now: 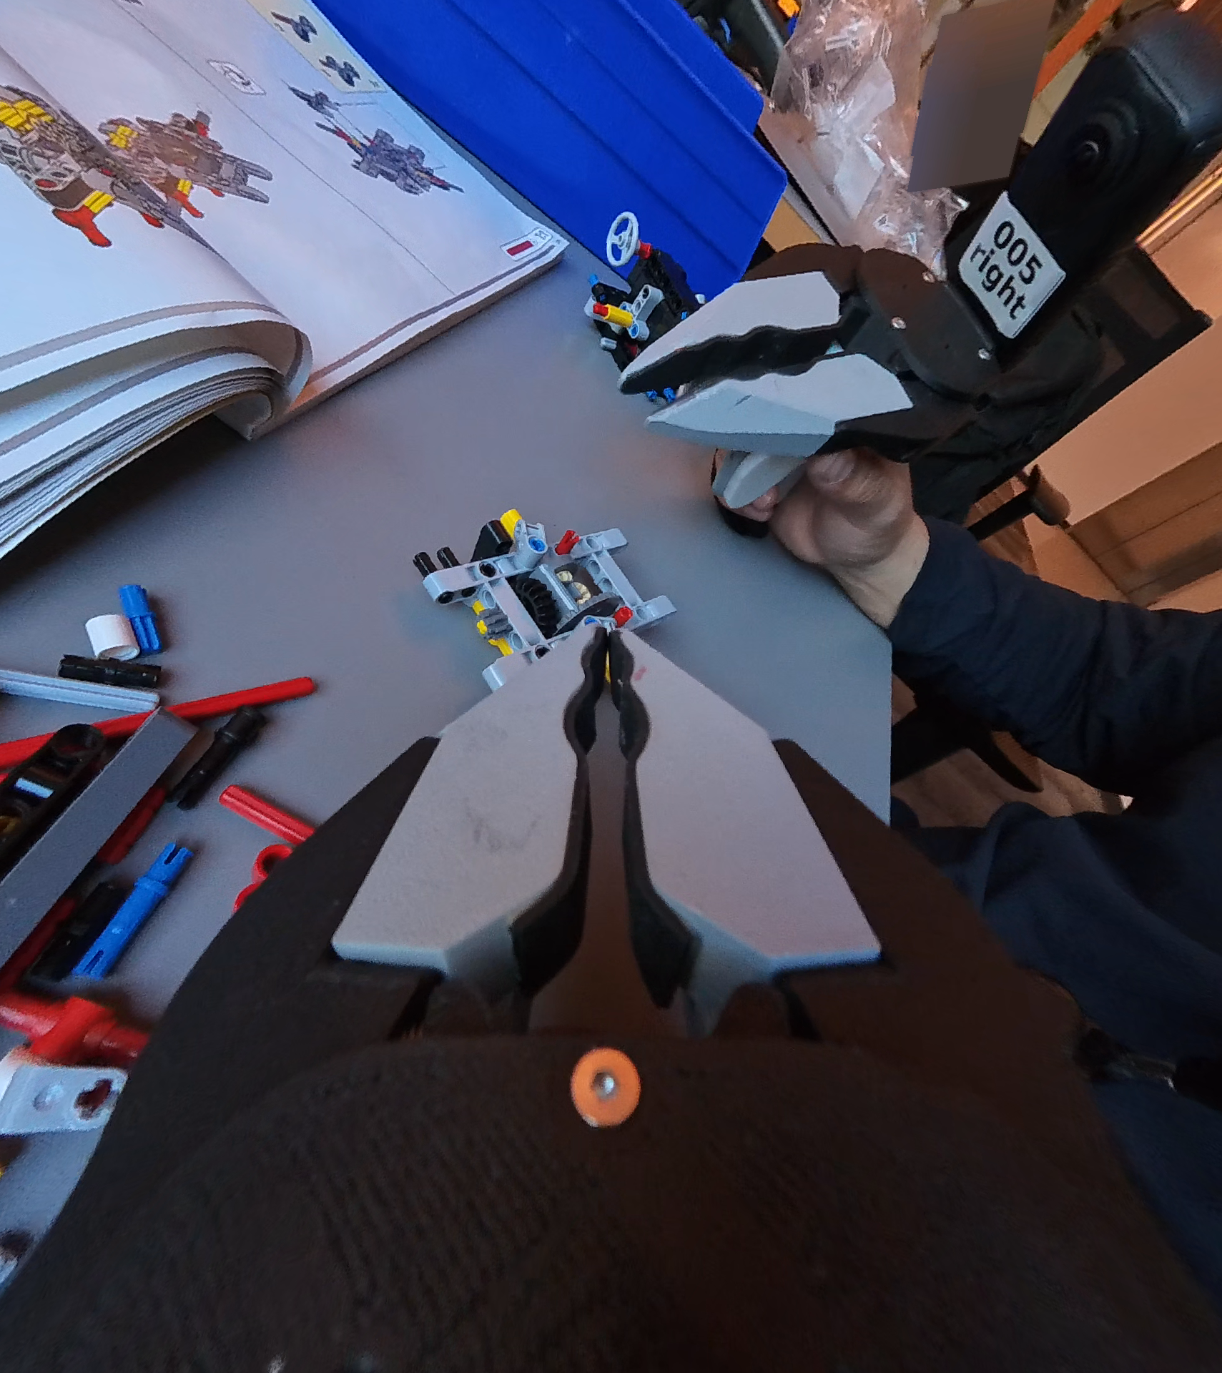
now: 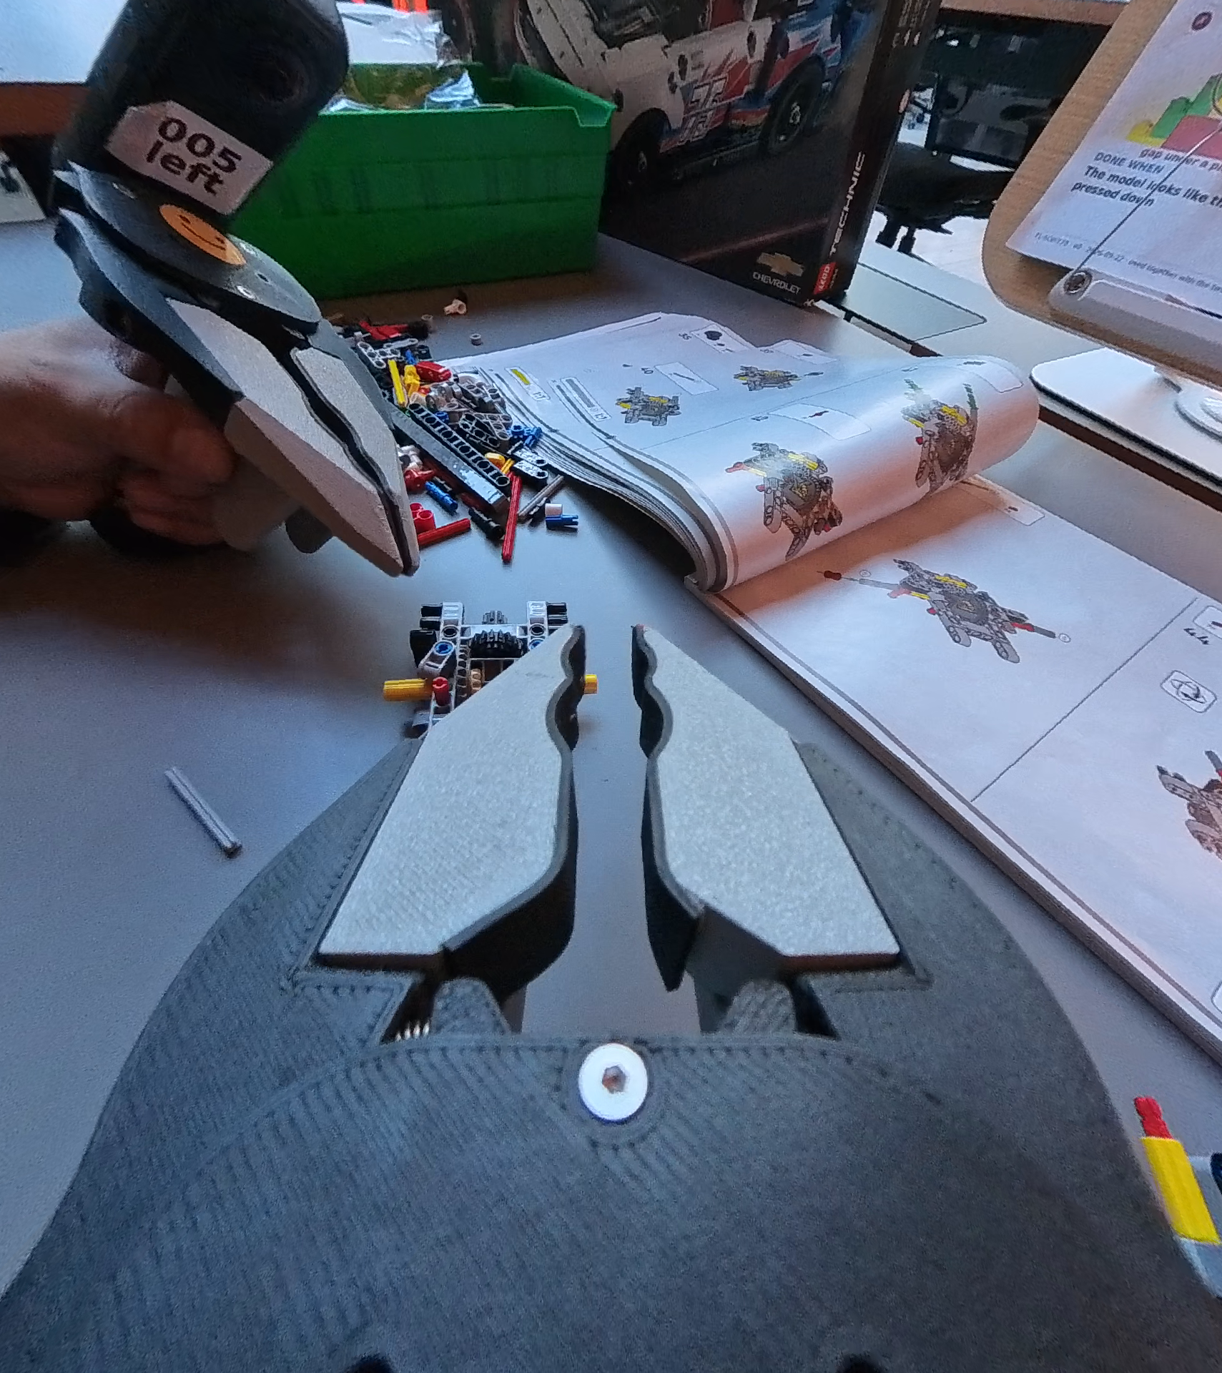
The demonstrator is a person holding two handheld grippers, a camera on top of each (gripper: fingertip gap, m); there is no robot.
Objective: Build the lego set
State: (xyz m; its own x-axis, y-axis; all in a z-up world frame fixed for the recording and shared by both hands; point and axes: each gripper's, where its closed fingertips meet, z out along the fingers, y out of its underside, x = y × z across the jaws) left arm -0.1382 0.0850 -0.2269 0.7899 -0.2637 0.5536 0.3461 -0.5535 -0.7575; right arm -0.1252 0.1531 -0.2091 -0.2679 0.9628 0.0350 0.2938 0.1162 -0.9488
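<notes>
Grey plastic beams make the frame of a small brick model that lies flat on the grey table, with a black gear in its middle, a yellow rod sticking out of its side and little red and blue pegs on it. One left gripper hangs just above the near edge of the model, and its two fingers are pressed together with nothing between them; from the other side its tips look lifted off the model, not touching it. One right gripper sits low beside the model with its two fingers a little apart, and only bare table shows in the gap, so it holds nothing. The yellow rod's end pokes out just past one of its fingers. I think the model wants to be held still, so a good way would be to come in slowly, pinch a strong grey beam and not a thin peg, and keep the model flat so it does not tip or slide. Counting now: two grippers, two hands, one model between them, one open booklet of building pictures, one blue bin, one green bin, one picture box with a car on it, one loose grey stick lying alone on the table, and one pile of loose bricks with too many red, blue, black and yellow bits to count. A second small build sits by the blue bin.
</notes>
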